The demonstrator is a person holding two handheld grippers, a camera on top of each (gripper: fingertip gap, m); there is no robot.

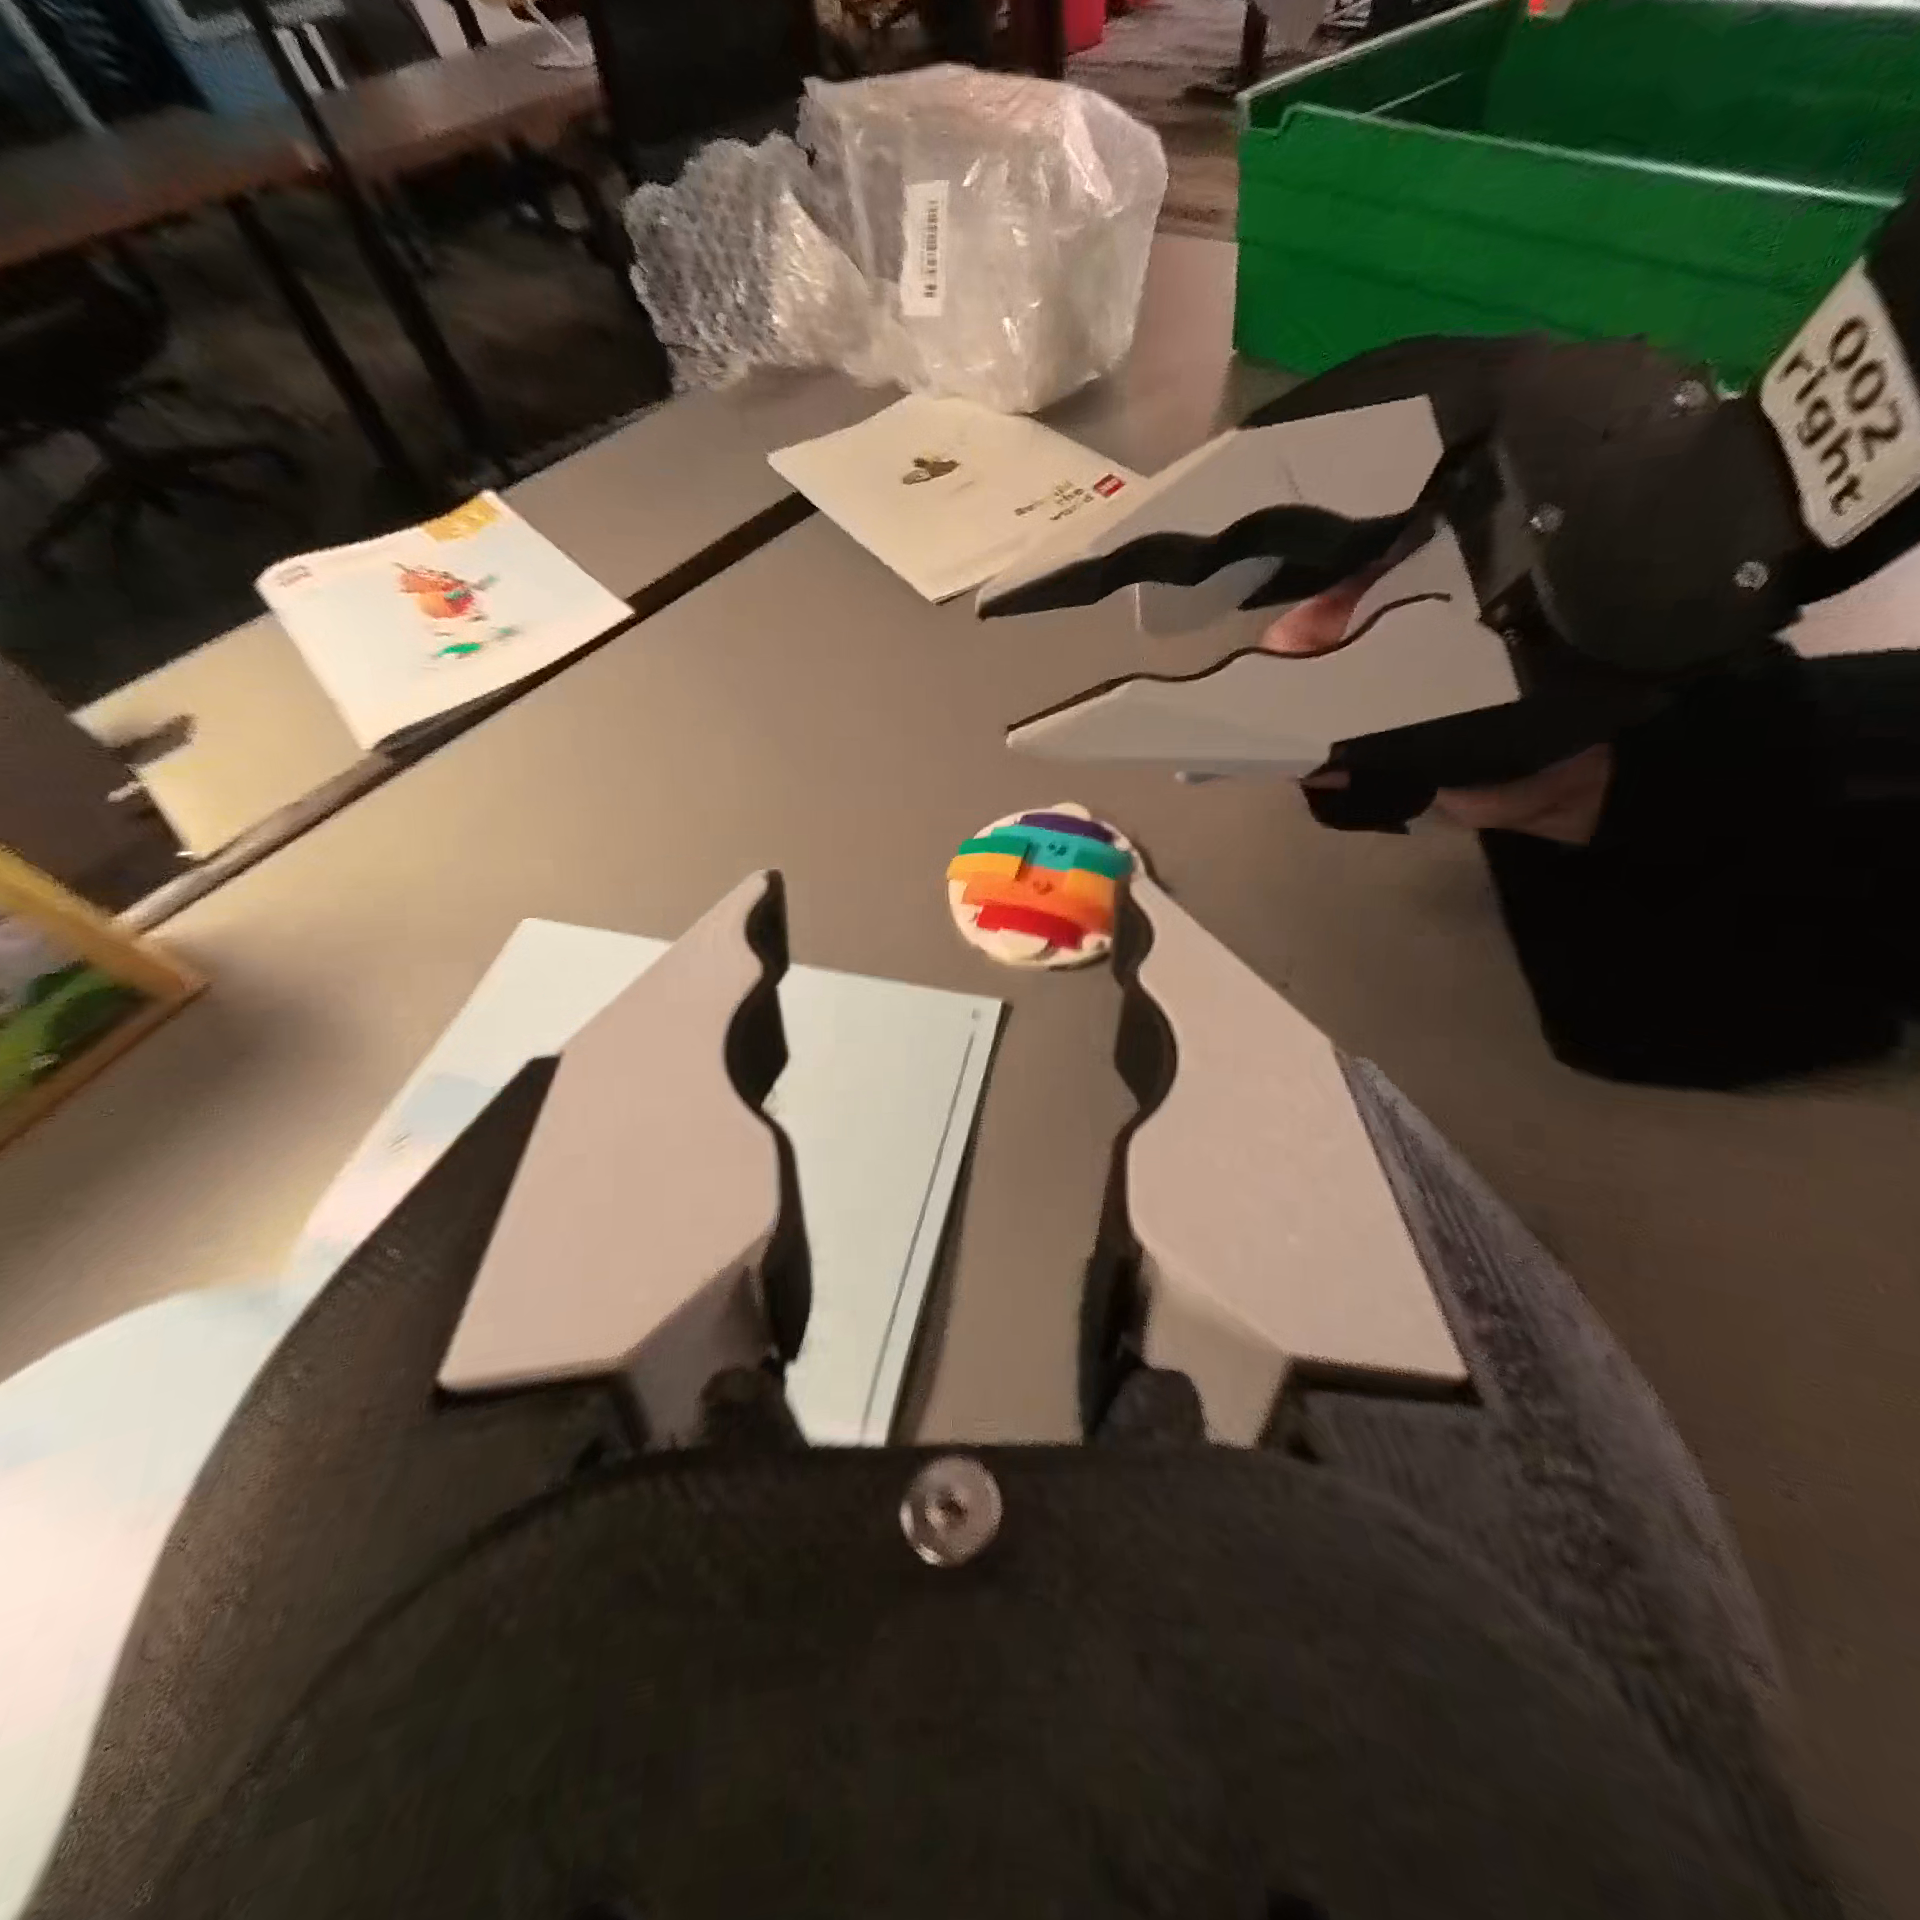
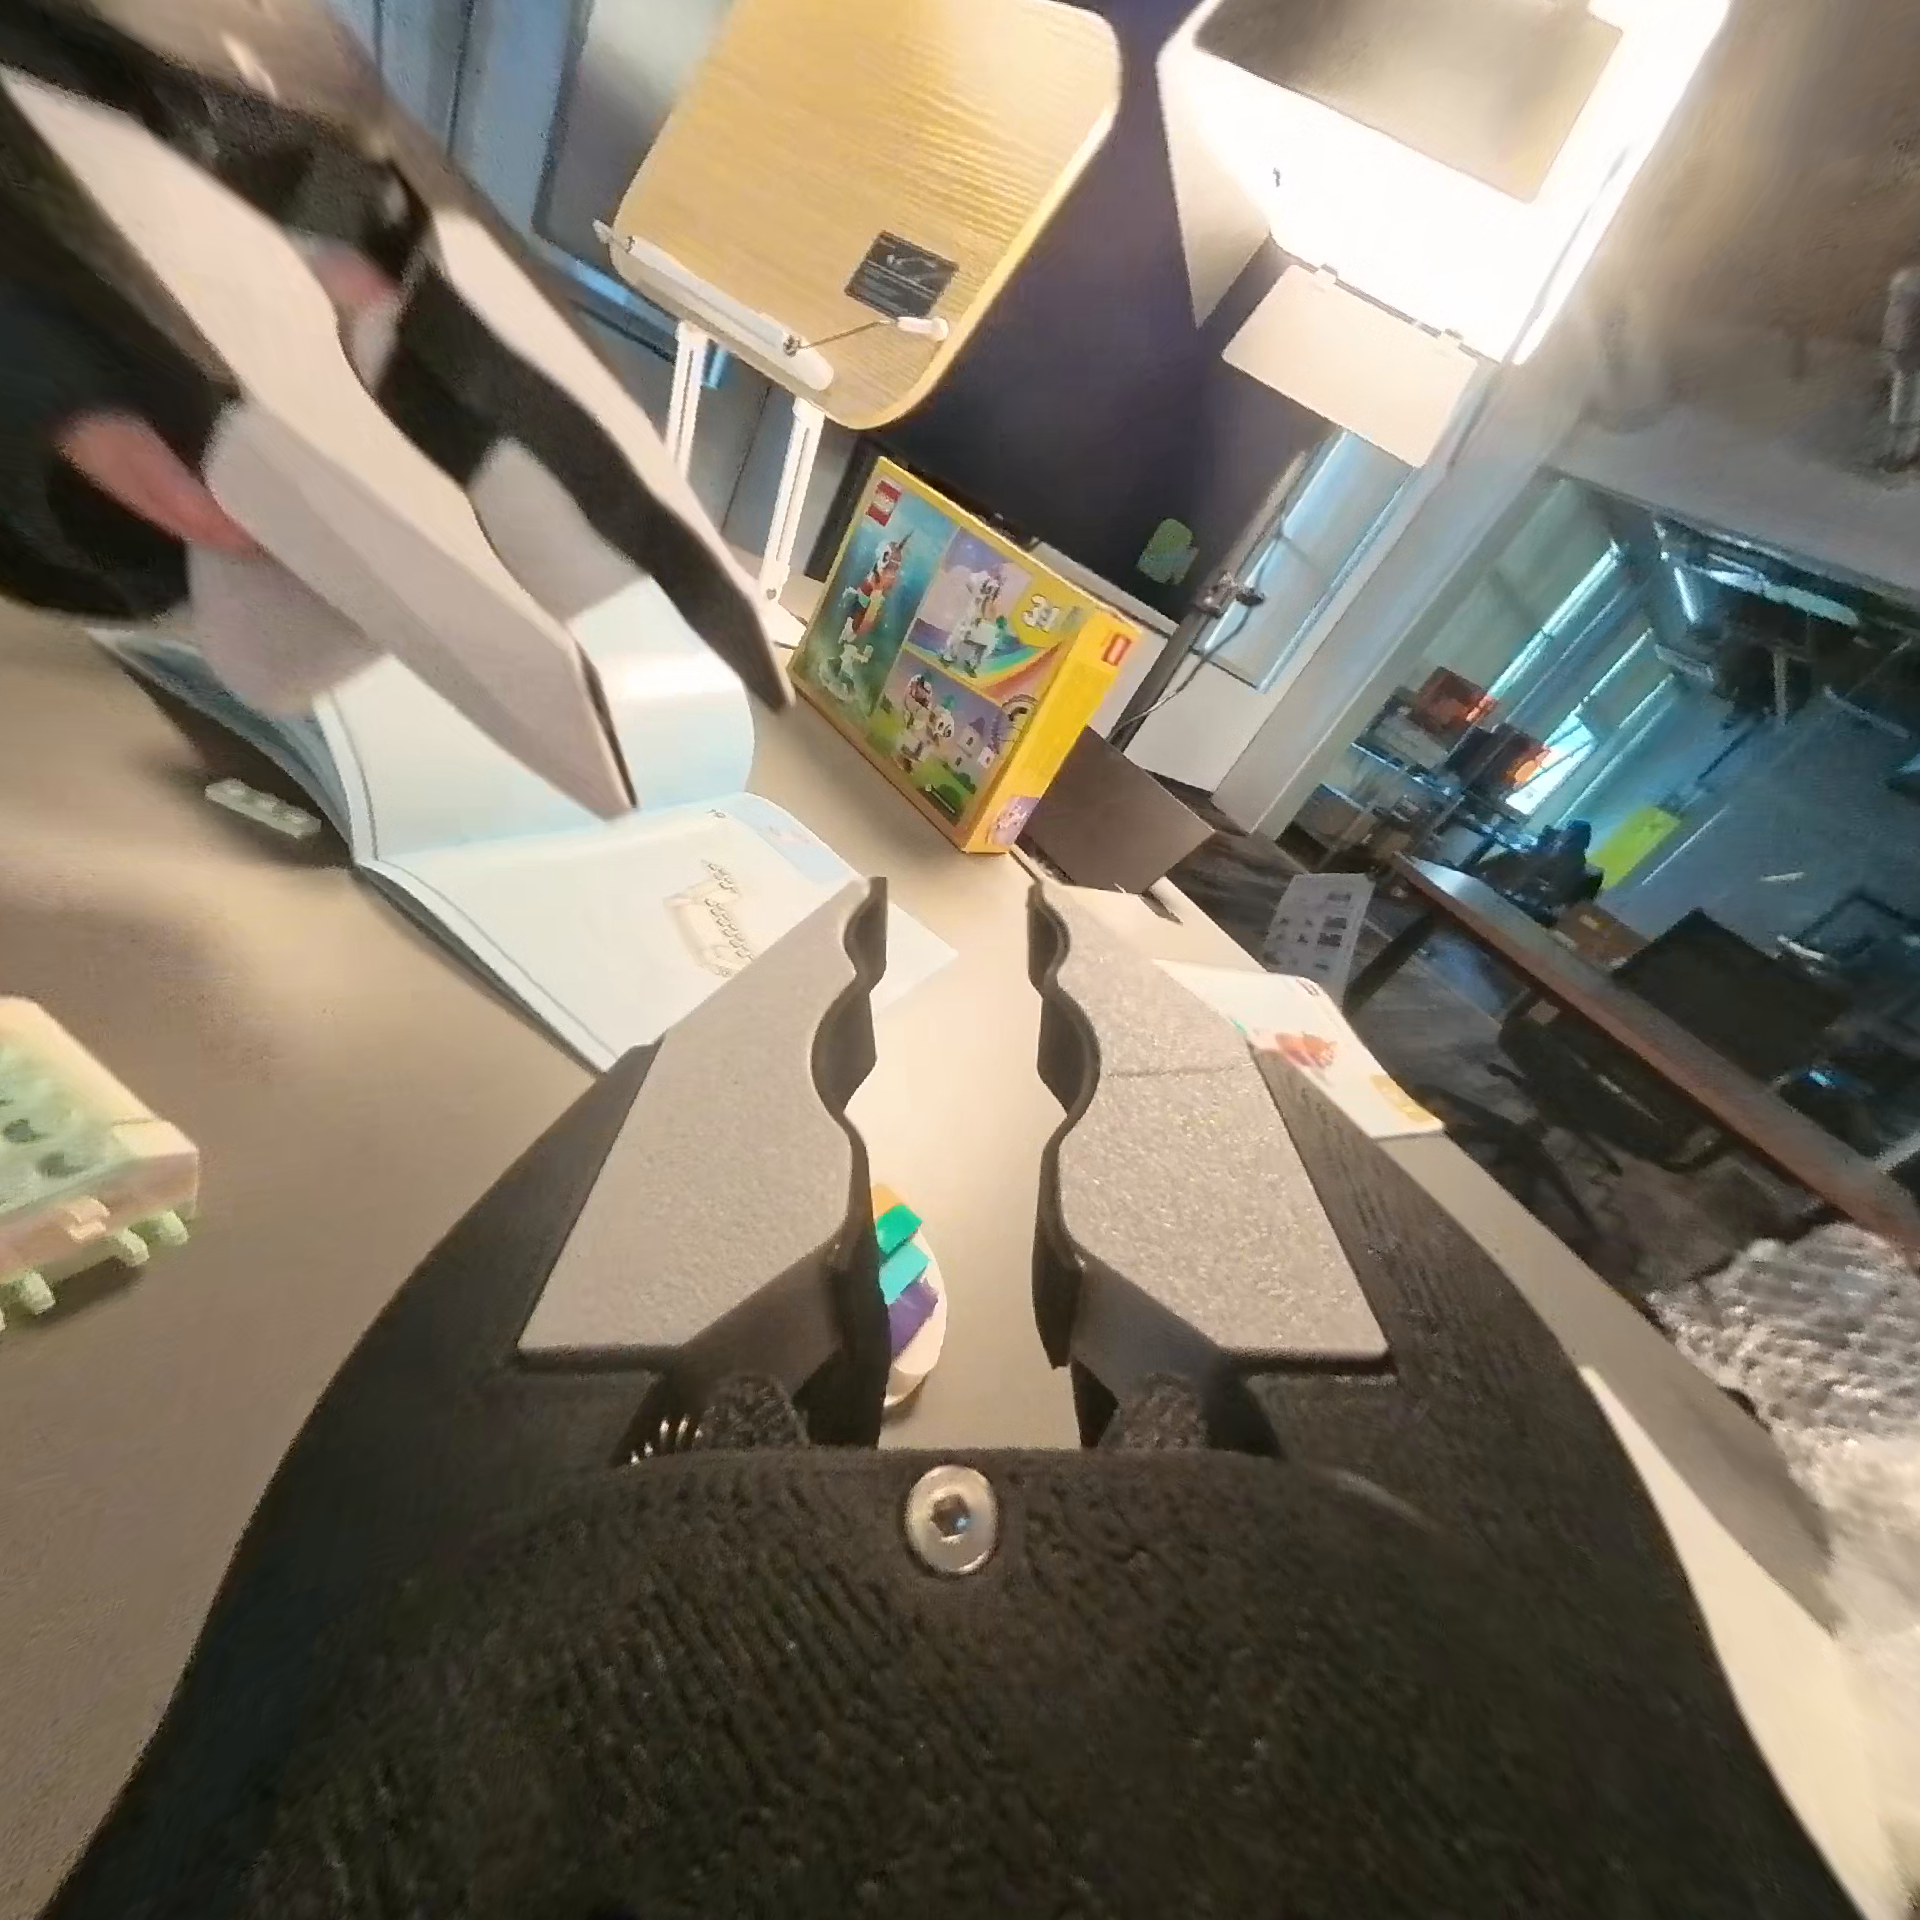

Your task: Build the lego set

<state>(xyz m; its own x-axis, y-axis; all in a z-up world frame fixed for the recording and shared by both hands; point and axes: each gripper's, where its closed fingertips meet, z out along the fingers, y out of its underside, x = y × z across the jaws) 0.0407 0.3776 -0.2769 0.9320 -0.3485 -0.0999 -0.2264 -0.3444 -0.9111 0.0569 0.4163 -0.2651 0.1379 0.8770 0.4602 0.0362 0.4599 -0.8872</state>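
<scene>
A small rainbow Lego build on a white round base lies on the grey table. My left gripper is open and empty, with its fingertips just short of the build, which lies close to the right fingertip. My right gripper is open and empty. It hovers above and beyond the build, pointing left. In the right wrist view the build shows low between the fingers of my right gripper. The left gripper is at the upper left there, blurred.
An open instruction booklet lies under my left gripper. A pale green plate assembly and a grey flat piece lie nearby. Beyond are a yellow Lego box, two booklets, plastic wrap and a green crate. There is about 5 centimeters between the tips of the two grippers.
</scene>
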